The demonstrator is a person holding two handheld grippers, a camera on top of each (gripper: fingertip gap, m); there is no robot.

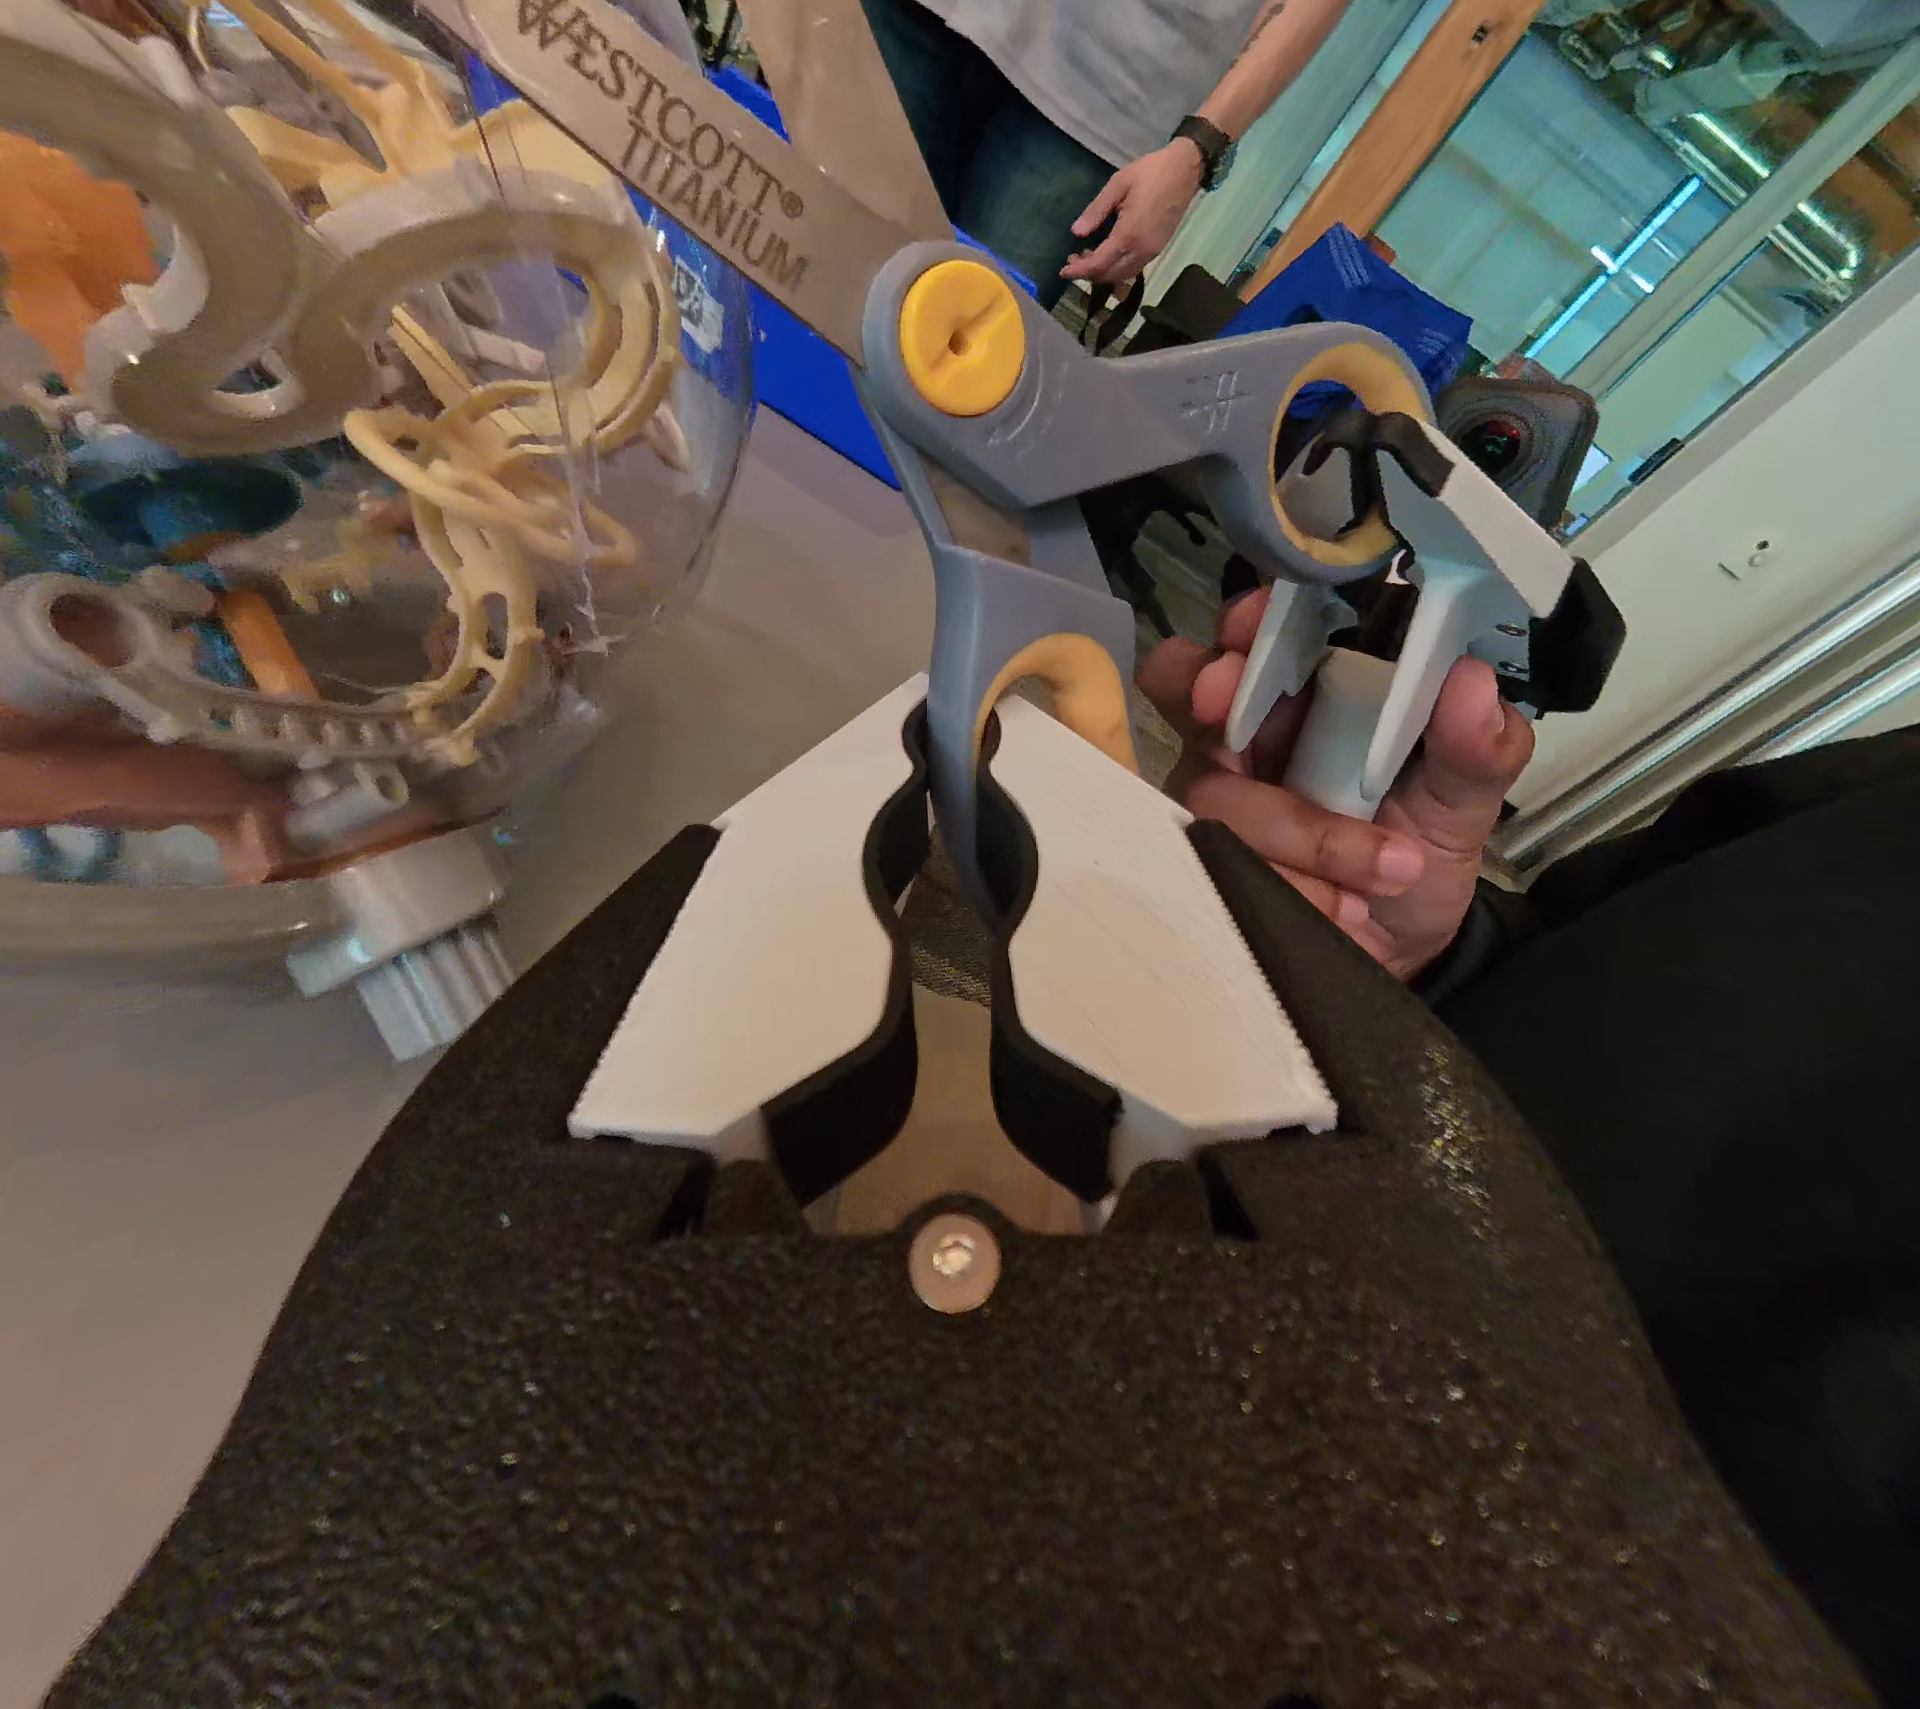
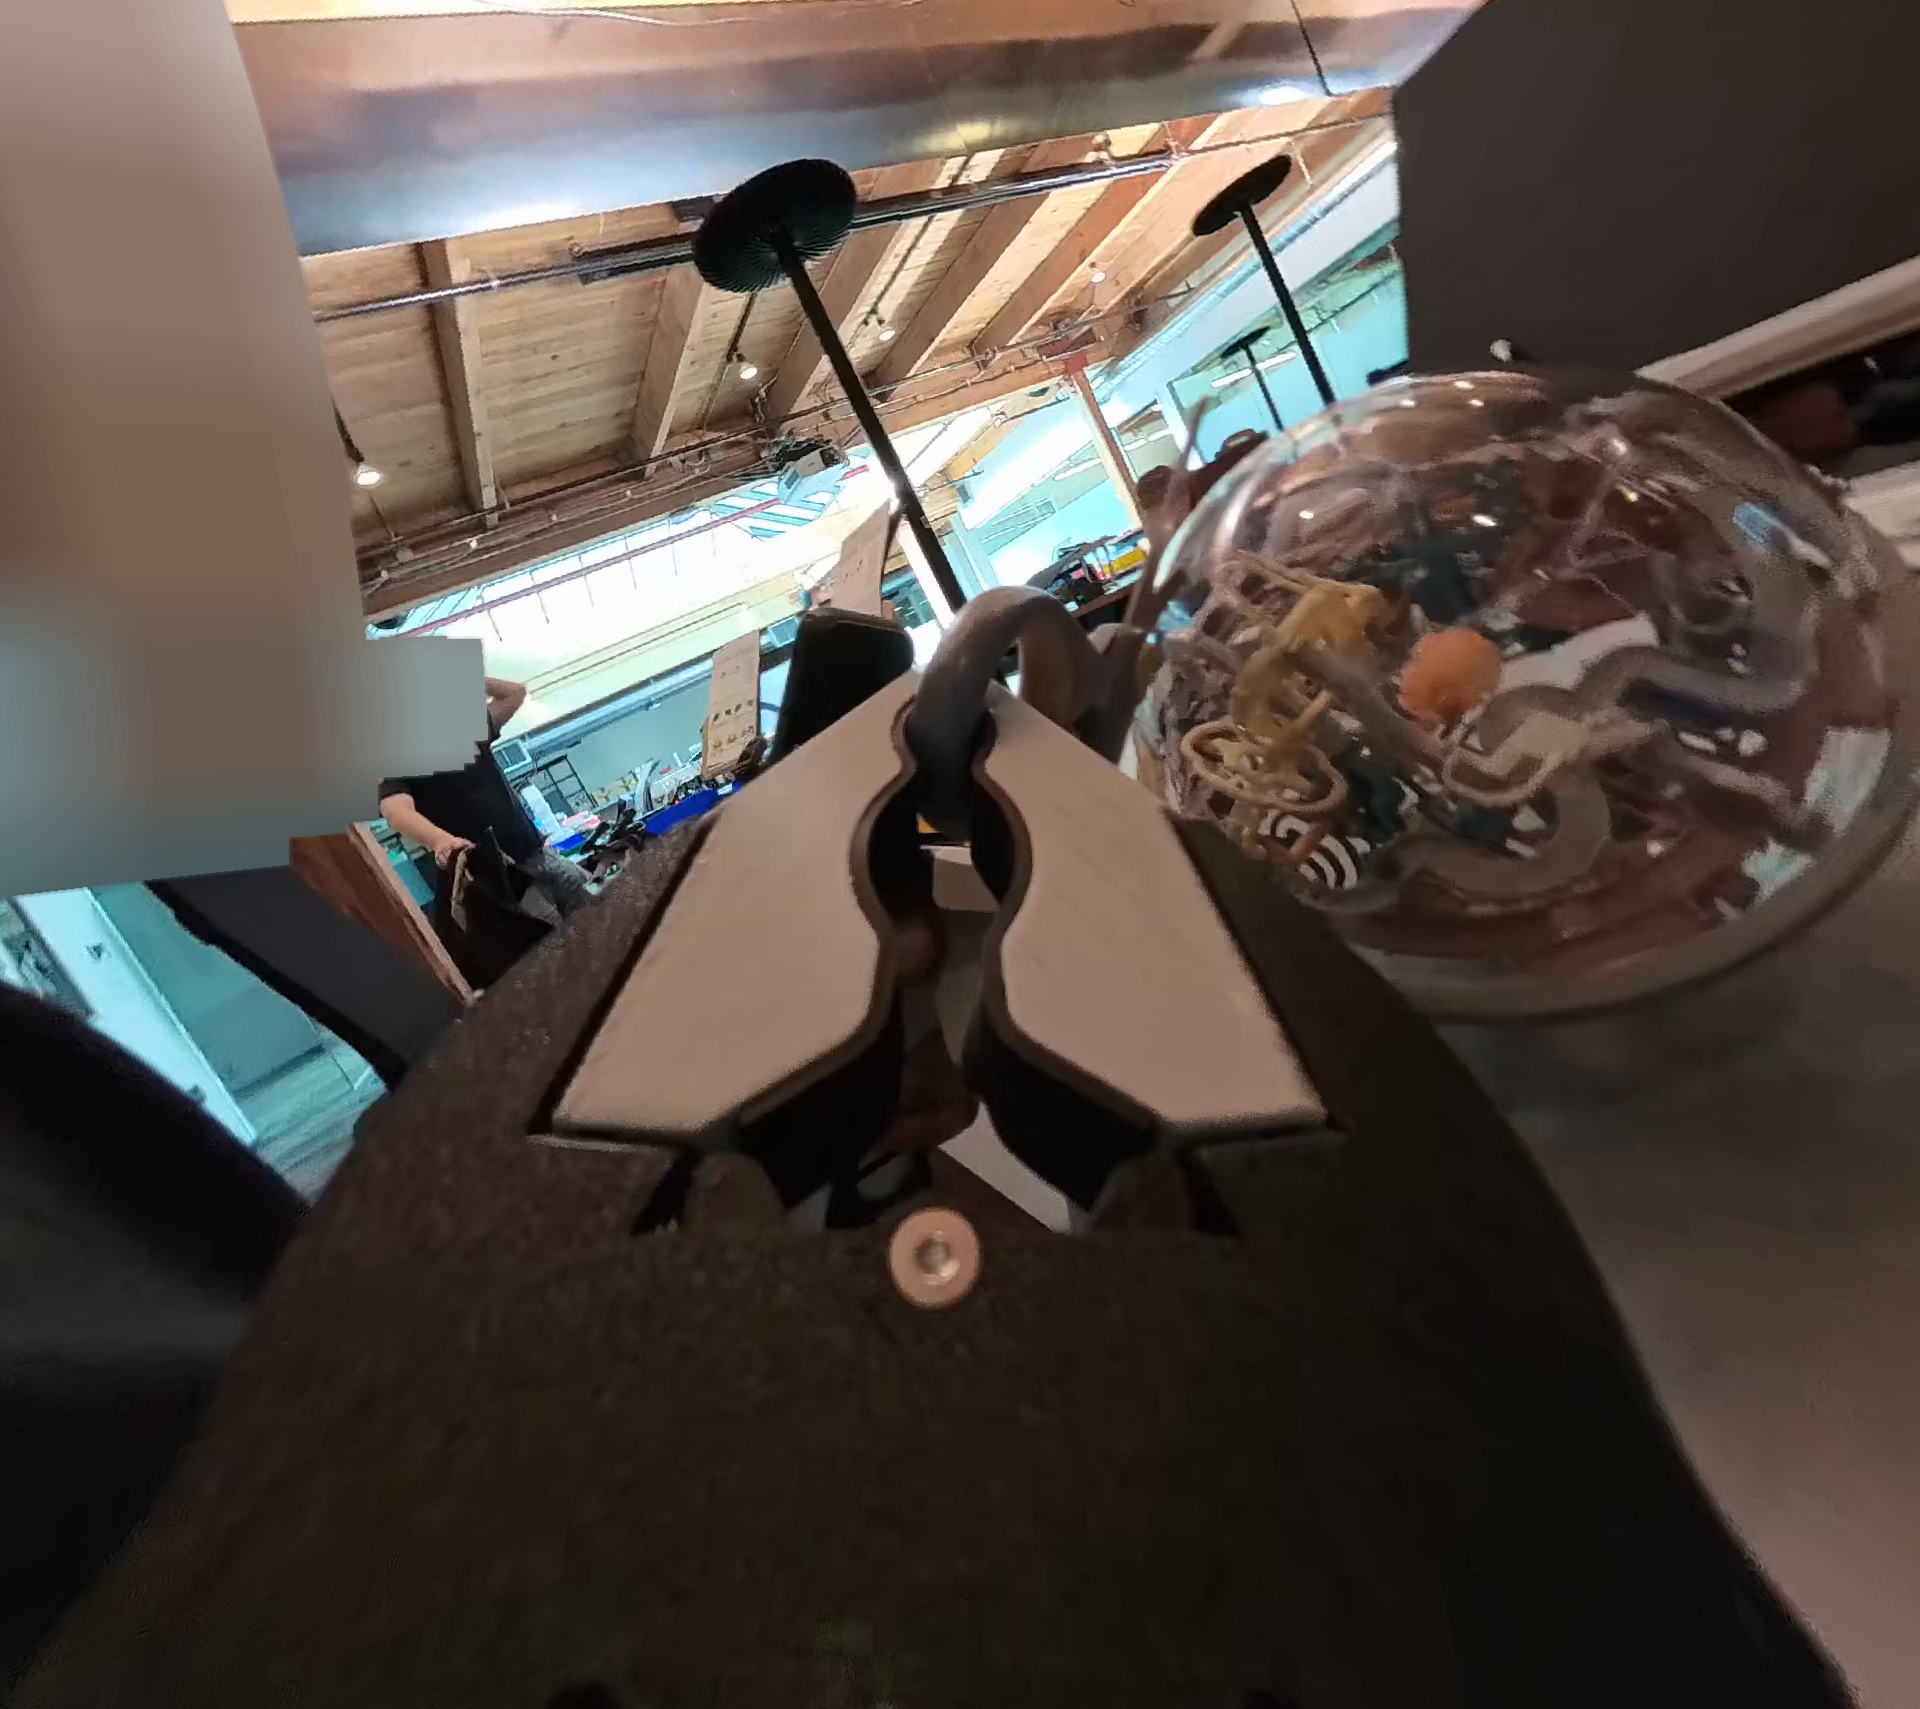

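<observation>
Scissors (image 1: 961,371) handles pinched between both grippers' fingers (image 1: 800,921).

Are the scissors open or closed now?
Open. The scissors' two blades spread apart above the yellow pivot, and the handle loops stand apart: the left gripper pinches one, the right gripper the other.

The left gripper (image 1: 951,786) has a broad body of rough, speckled black plastic with a round silver screw (image 1: 954,1262) sunk in its middle. Two flat white printed fingers (image 1: 790,963) with fine layer ridges run forward from it, each lined along the inner edge with a wavy black rubber pad. The right gripper (image 2: 945,755) is built alike: grainy black body, one silver screw (image 2: 932,1257), pale grey-white fingers (image 2: 1132,963) edged in wavy black. Seen from the left wrist view, it has a white cylindrical handle (image 1: 1340,734). The person wears dark black sleeves (image 1: 1704,1088).
</observation>
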